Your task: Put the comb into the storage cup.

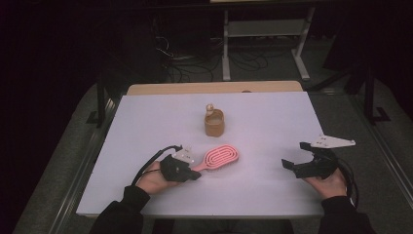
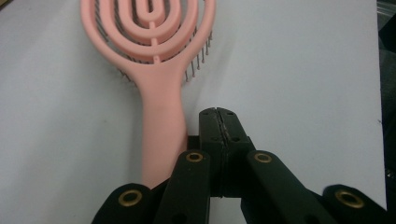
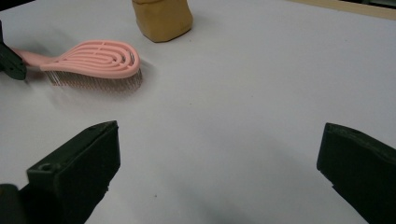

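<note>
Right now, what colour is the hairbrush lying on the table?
Pink, handle and head alike; the hairbrush shows best in the left gripper view.

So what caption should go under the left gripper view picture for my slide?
Shut hand-held gripper resting beside the handle of a pink hairbrush lying bristles-down on a white table.

The hairbrush (image 1: 218,157) lay on the tabletop (image 1: 263,117) at lower centre of the high view, handle toward lower left, head toward upper right. The left gripper (image 1: 195,174) sat at the handle's end, just beside it. The cup (image 1: 214,123) stood above the hairbrush, near frame centre. The right gripper (image 1: 296,156) rested well apart at lower right.
</note>
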A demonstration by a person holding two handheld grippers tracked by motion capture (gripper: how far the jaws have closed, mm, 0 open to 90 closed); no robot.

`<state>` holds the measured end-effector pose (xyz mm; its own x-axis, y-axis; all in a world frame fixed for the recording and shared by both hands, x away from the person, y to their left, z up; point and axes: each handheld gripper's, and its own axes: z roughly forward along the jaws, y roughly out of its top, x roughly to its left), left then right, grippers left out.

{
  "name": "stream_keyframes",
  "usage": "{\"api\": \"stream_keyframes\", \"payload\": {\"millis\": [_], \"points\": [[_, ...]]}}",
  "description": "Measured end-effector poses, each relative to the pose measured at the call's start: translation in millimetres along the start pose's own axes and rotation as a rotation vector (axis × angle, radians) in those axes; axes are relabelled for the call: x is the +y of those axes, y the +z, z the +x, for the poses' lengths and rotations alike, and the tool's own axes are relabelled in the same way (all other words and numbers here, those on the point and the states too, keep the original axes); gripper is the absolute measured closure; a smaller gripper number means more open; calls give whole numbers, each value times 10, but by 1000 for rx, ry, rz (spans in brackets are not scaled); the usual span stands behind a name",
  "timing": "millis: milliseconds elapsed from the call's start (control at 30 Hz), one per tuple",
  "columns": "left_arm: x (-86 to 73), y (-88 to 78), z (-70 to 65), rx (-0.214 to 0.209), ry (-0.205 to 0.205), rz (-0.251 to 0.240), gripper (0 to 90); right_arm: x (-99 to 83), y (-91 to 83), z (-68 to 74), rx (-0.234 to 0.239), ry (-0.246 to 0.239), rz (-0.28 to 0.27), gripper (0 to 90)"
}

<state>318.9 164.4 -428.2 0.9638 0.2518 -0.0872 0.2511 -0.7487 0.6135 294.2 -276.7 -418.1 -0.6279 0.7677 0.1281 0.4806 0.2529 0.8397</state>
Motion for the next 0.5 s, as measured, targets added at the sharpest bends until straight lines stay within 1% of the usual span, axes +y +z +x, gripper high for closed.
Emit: {"api": "stream_keyframes", "payload": {"millis": [167,267,300,500], "points": [[-10,-31,14,5,1,-1,900,0,0,-2,0,0,0,0],[-14,-48,16,8,-5,-9,900,0,1,0,0,0,1,0],[-14,-60,19,8,-2,-4,900,0,0,0,0,0,1,0],[-8,-122,24,19,-4,-22,900,0,-2,-2,0,0,-1,0]]}}
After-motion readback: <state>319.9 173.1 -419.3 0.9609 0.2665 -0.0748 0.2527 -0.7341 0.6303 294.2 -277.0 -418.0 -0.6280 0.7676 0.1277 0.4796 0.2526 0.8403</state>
